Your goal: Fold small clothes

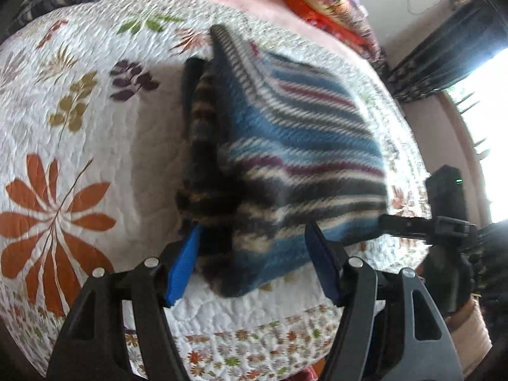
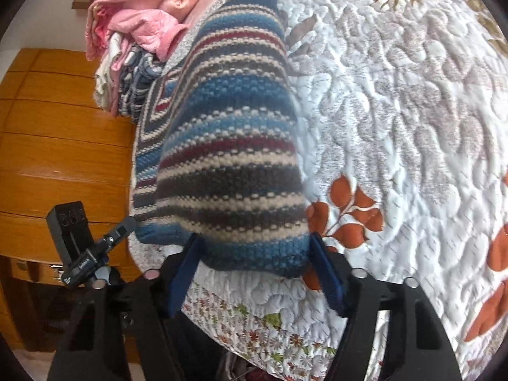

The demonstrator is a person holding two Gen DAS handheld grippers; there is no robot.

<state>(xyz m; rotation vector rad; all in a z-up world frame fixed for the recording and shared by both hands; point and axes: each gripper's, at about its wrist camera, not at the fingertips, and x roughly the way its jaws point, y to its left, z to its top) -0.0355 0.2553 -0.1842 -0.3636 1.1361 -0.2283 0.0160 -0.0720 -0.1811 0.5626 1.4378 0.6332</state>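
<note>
A small knitted sweater (image 1: pixel 301 133) striped in blue, maroon, grey and cream lies bunched on the flowered quilt (image 1: pixel 79 127), with a doubled fold along its left side. My left gripper (image 1: pixel 254 254) stands open, its blue pads wide apart on either side of the sweater's near end. In the right wrist view the same sweater (image 2: pixel 228 146) runs away from me near the edge of the bed. My right gripper (image 2: pixel 254 260) is open too, and its pads flank the sweater's near end. Each view catches the other gripper at its side edge (image 1: pixel 444 219) (image 2: pixel 82 247).
The quilt (image 2: pixel 397 111) covers the bed. Pink and checked folded clothes (image 2: pixel 139 22) are piled at the far end, with bright fabrics (image 1: pixel 317 3) beside them. A wooden cabinet (image 2: pixel 63 143) stands along the bed's edge. A bright window (image 1: pixel 489 120) is at the right.
</note>
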